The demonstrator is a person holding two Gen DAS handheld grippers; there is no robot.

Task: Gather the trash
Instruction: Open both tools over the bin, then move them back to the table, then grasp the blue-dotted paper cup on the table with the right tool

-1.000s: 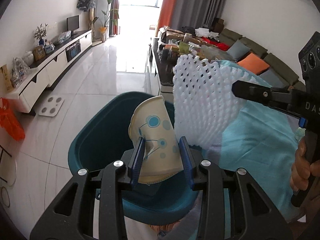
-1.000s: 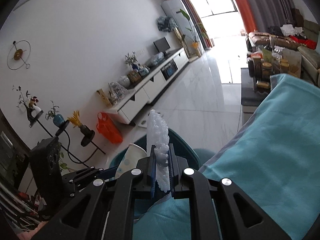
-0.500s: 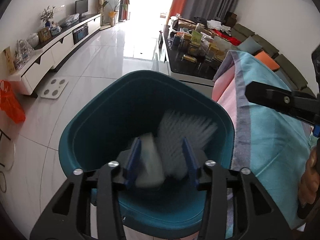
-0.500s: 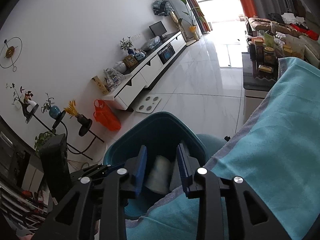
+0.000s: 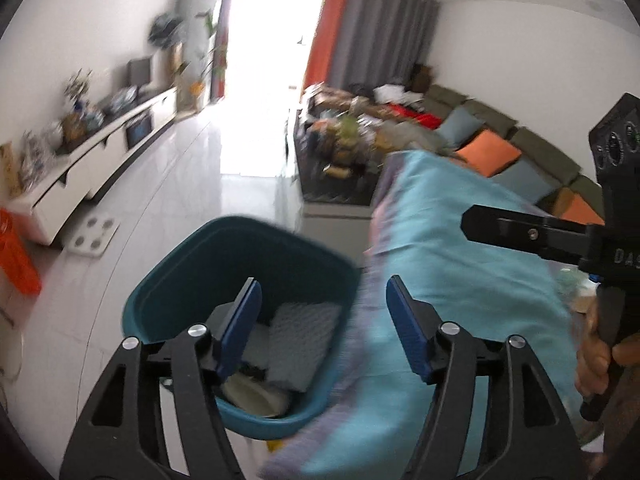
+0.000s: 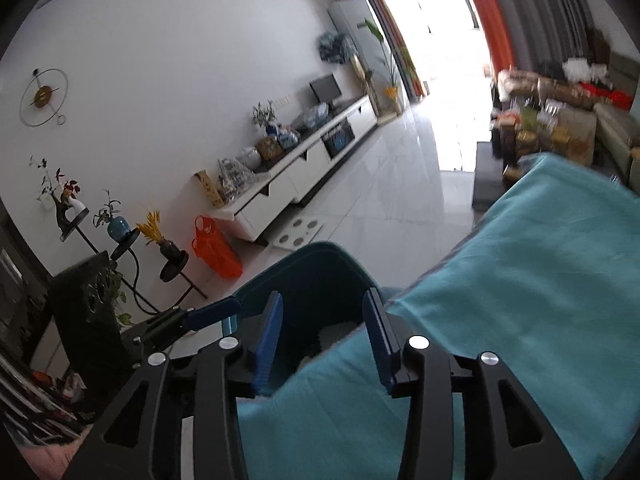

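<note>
Two grippers, both with jaws apart and nothing between the pads. Left gripper [image 5: 323,326] hung over the near rim of the teal bin [image 5: 168,280], blue pads spread wide, just opened further. Right gripper [image 6: 322,338] poised above the edge of the turquoise cloth [image 6: 520,300], jaws likewise parted and just opened further, empty. Also seen from the left wrist camera as a black arm reaching in from the right, with part of a hand [image 5: 596,354] gripping its handle.

Inside the bin: white foam netting [image 5: 302,340], lying against the wall nearest the cloth, and beside it, lower down, a cream paper cup [image 5: 252,394], partly hidden by the left finger. Only a pale scrap of the netting visible in the right wrist view, between the pads but well below them.

Bin standing on the pale tiled floor, pressed against the draped cloth. Farther off: white low cabinet [image 6: 304,168] along the wall, orange bag [image 6: 216,248] near its end, white scale [image 5: 92,236] on the floor, cluttered dark table [image 5: 340,152], sofa with orange cushions [image 5: 488,152]. Much of the left wrist view smeared by blur.
</note>
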